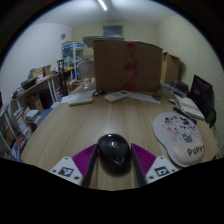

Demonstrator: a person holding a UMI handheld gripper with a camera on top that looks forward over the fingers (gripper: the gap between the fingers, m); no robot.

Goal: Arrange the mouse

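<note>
A black computer mouse sits between my gripper's two fingers, over the wooden table. Both purple pads touch its sides, so the fingers are shut on it. A white, irregularly shaped mouse pad with cartoon prints lies on the table to the right of the fingers, a short way from the mouse. The mouse's underside is hidden, so I cannot tell whether it rests on the table or is lifted.
A large cardboard box stands at the table's far edge, with white flat items in front of it. A dark laptop and papers lie at the far right. Shelves full of things line the left side.
</note>
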